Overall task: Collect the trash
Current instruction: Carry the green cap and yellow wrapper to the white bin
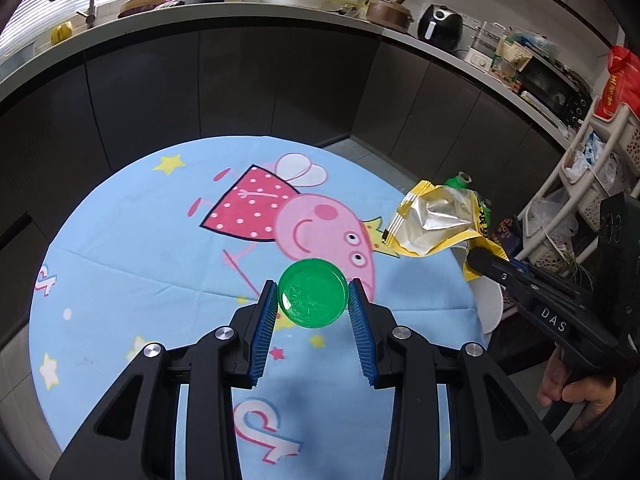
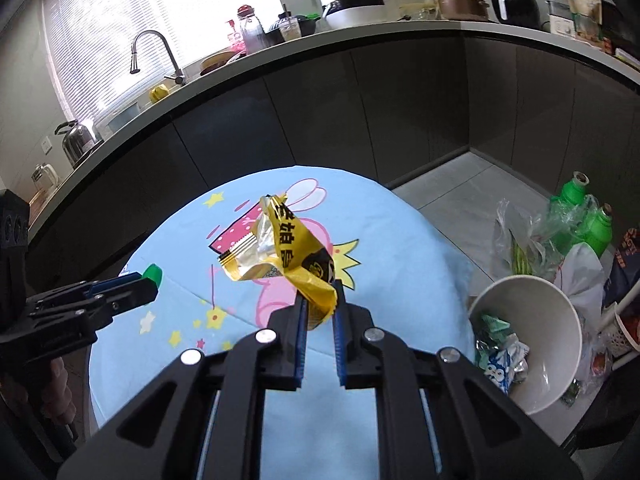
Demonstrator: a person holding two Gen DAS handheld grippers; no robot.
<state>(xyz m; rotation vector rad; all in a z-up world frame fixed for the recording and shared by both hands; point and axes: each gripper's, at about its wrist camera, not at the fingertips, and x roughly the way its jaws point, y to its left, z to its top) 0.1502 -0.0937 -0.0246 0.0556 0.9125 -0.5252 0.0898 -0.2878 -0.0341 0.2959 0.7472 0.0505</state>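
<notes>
My left gripper [image 1: 313, 294] is shut on a round green plastic lid [image 1: 313, 298], held above the round table with the light-blue cartoon cloth [image 1: 120, 264]. The lid's edge shows in the right wrist view [image 2: 153, 273] at the left gripper's tips. My right gripper [image 2: 320, 300] is shut on a crumpled yellow and silver snack wrapper [image 2: 280, 248] and holds it above the table's right part. The wrapper also shows in the left wrist view [image 1: 436, 220], with the right gripper [image 1: 486, 262] behind it.
A white paper bucket [image 2: 560, 320] with several wrappers inside stands on the floor right of the table. Green bottles [image 2: 588, 220] and plastic bags stand beside it. A white basket rack [image 1: 600, 168] is at the right. Dark cabinets and a cluttered counter [image 2: 360, 28] curve behind.
</notes>
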